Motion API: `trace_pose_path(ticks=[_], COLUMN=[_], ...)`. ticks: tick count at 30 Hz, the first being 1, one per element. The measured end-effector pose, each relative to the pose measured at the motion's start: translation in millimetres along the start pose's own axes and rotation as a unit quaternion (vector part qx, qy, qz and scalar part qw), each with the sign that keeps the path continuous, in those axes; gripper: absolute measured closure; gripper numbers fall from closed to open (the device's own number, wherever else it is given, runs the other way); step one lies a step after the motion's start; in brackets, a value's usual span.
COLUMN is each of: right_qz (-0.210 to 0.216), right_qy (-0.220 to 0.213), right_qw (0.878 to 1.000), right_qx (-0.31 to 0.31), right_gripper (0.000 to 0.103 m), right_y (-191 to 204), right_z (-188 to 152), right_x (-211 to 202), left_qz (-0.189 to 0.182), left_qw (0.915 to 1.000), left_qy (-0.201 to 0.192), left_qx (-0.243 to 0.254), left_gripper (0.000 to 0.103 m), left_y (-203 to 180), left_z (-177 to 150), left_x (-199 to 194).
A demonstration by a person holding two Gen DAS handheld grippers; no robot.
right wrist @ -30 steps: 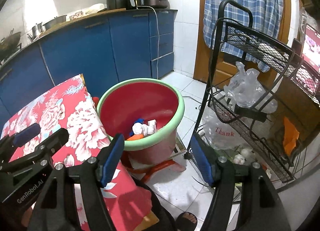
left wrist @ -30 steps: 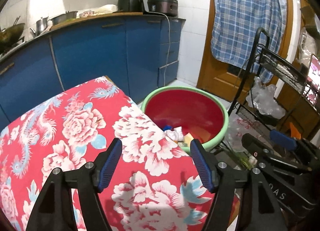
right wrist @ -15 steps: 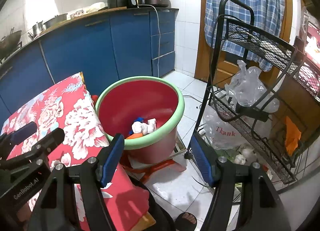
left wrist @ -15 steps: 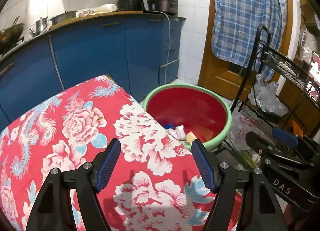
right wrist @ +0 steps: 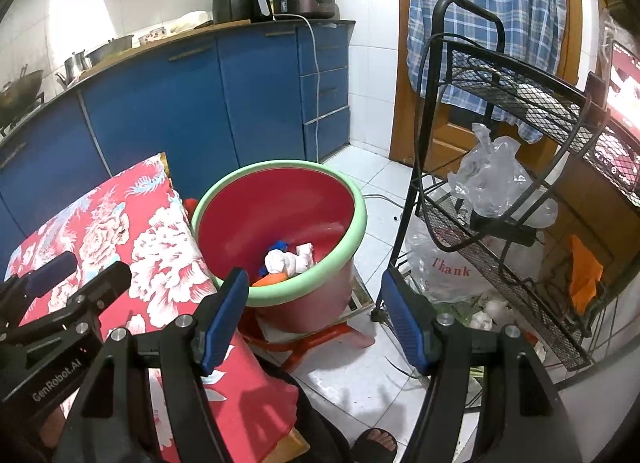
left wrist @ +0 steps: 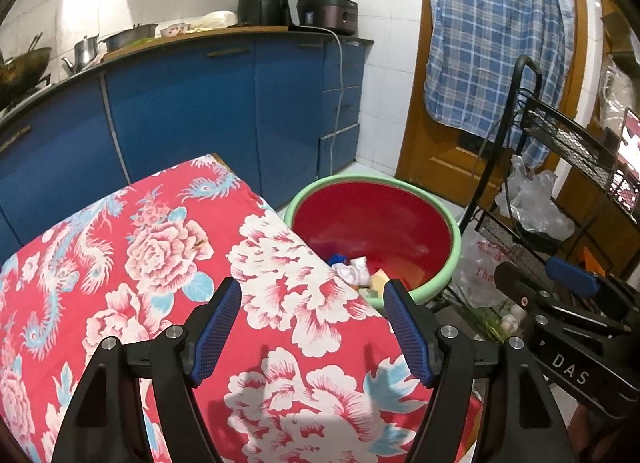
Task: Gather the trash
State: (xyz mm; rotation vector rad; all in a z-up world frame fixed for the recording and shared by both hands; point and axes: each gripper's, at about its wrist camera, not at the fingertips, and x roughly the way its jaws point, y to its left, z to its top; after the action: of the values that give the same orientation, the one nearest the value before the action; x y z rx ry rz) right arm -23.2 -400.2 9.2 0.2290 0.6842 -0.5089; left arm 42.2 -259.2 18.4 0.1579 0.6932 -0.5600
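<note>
A red bucket with a green rim (left wrist: 454, 231) (right wrist: 362, 219) stands on a red stool beside the table. Crumpled white, blue and orange trash (right wrist: 290, 261) lies in its bottom; it also shows in the left wrist view (left wrist: 356, 273). My left gripper (left wrist: 312, 319) is open and empty above the red floral tablecloth (left wrist: 160, 255), near the table's right edge. My right gripper (right wrist: 312, 307) is open and empty, hanging over the bucket's near rim and the floor. Each gripper shows at the edge of the other's view.
A black wire rack (right wrist: 512, 167) with plastic bags (right wrist: 492, 179) stands right of the bucket. Blue kitchen cabinets (left wrist: 180, 111) run behind, with appliances on top. A wooden door with a plaid cloth (left wrist: 492, 35) is at the back right. A sandalled foot (right wrist: 374, 443) is on the tiled floor.
Both grippers have shifted slightly, the views drifting a little; the bucket sits a bit further right in the left view. Both stay open and empty.
</note>
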Motion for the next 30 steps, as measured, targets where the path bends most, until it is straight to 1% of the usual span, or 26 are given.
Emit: trace_pose_path(ticks=[7,9,16,22,23,25,30], right_qz=[0.003,0.004,0.008,0.008,0.007,0.008,0.005], right_qy=[0.001,0.001,0.005,0.008,0.009,0.009,0.009], right_qw=[1.000,1.000,1.000,1.000,1.000,1.000,1.000], right_qx=[-0.001,-0.001,-0.002,-0.004,-0.003,-0.001,0.000], right_gripper=[0.034,0.034,0.034,0.034,0.034,0.034,0.034], right_y=[1.6,1.9,4.4,4.2,4.1,3.2,2.3], right_z=[0.8,0.8,0.6,-0.9,-0.9,-0.9,-0.3], right_x=[-0.5,-0.6,0.1,2.7,3.0,3.0,3.1], left_qz=[0.003,-0.004,-0.005,0.002,0.001,-0.004,-0.004], left_qw=[0.9999,0.9998,0.9998,0.9999,0.9999,0.9999,0.9999], left_qy=[-0.010,-0.015,-0.012,-0.012,-0.012,-0.012,-0.014], left_qx=[0.012,0.013,0.012,0.011,0.011,0.009,0.009], left_gripper=[0.028,0.028,0.028,0.028,0.028,0.024,0.024], left_y=[-5.9,-6.4,-7.1,-5.5,-5.3,-5.1,-2.9], left_z=[0.3,0.1,-0.6,-0.6,-0.6,-0.8,0.4], left_x=[-4.8,-6.6,-7.0,-7.5,-7.5,-7.9,-7.8])
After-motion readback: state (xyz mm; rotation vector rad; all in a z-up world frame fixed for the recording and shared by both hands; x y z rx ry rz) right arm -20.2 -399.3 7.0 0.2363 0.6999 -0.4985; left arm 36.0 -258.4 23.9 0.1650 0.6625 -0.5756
